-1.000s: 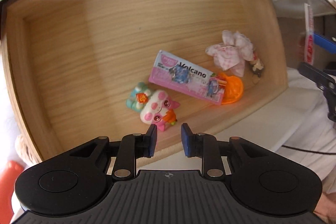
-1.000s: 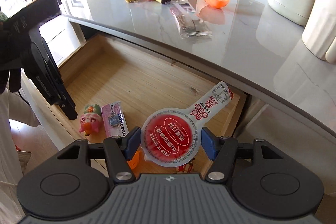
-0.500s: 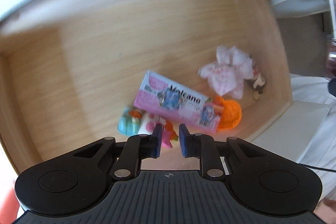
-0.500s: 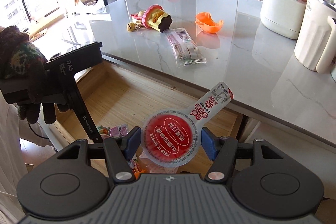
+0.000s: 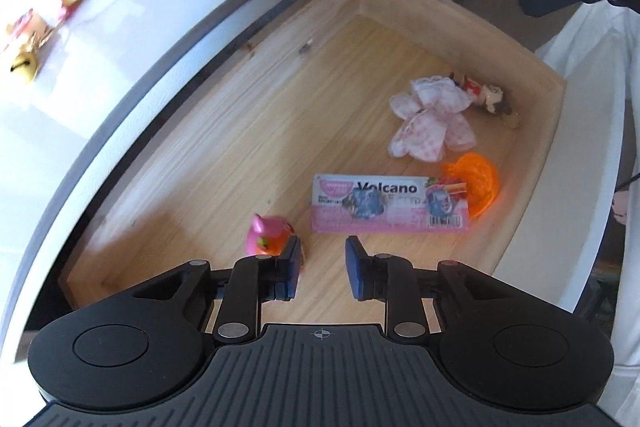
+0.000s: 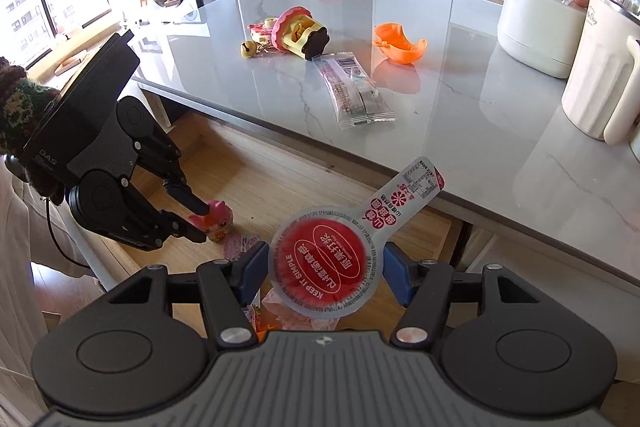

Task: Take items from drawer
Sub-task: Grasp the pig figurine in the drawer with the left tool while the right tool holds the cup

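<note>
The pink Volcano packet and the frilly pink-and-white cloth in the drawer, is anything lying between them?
No. In the left wrist view only bare wooden drawer floor shows between the flat pink Volcano packet and the frilly pink-and-white cloth.

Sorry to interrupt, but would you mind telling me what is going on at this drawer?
A person is emptying the open wooden drawer with two handheld grippers. The right gripper is clamped on a round red-lidded jelly cup above the drawer. The left gripper is down inside, its jaws opening beside a small pink animal figurine. A pink Volcano packet, an orange plastic shell and a pink doll dress remain inside.
</note>
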Action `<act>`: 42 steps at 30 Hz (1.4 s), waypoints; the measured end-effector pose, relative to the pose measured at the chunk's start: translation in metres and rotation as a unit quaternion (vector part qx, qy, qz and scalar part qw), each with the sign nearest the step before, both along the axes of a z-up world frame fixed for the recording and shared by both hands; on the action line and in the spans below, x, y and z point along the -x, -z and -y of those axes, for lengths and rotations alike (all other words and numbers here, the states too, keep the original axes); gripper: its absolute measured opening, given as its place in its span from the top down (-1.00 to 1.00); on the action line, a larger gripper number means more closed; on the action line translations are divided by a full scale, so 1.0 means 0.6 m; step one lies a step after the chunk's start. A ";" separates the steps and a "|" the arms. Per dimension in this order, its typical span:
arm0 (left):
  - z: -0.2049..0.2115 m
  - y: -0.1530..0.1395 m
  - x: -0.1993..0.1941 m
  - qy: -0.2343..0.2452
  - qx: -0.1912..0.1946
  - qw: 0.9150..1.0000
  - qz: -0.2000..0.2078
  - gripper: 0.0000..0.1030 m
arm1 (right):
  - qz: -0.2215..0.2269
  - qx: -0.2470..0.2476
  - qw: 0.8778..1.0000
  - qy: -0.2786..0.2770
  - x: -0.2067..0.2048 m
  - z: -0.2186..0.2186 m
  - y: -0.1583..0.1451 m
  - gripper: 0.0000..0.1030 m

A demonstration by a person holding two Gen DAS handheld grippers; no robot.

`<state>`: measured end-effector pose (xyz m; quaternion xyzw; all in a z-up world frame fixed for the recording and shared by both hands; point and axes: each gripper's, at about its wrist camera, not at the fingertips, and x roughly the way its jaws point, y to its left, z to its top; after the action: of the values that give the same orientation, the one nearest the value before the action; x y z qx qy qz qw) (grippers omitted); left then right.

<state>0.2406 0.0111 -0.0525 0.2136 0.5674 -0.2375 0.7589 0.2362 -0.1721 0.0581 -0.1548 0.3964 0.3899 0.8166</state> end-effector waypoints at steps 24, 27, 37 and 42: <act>-0.067 0.013 0.015 0.016 -0.060 0.996 0.072 0.46 | -0.015 -0.002 1.000 0.007 -0.008 0.008 0.002 -0.20; -0.105 0.023 -0.019 -0.114 -0.009 0.993 0.027 0.46 | -0.014 -0.004 1.000 0.000 -0.007 0.001 0.000 -0.20; -0.134 0.037 -0.067 -0.286 0.038 0.957 -0.027 0.45 | -0.016 0.008 1.000 0.001 -0.008 -0.009 0.007 -0.20; -0.086 0.045 -0.050 -0.153 -0.035 0.987 0.043 0.37 | -0.014 0.005 1.000 -0.005 -0.005 -0.009 0.005 -0.20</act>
<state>0.2704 0.0628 -0.0793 0.1609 0.5680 -0.0895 0.8022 0.2395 -0.1668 0.0552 -0.1555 0.4089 0.3942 0.8082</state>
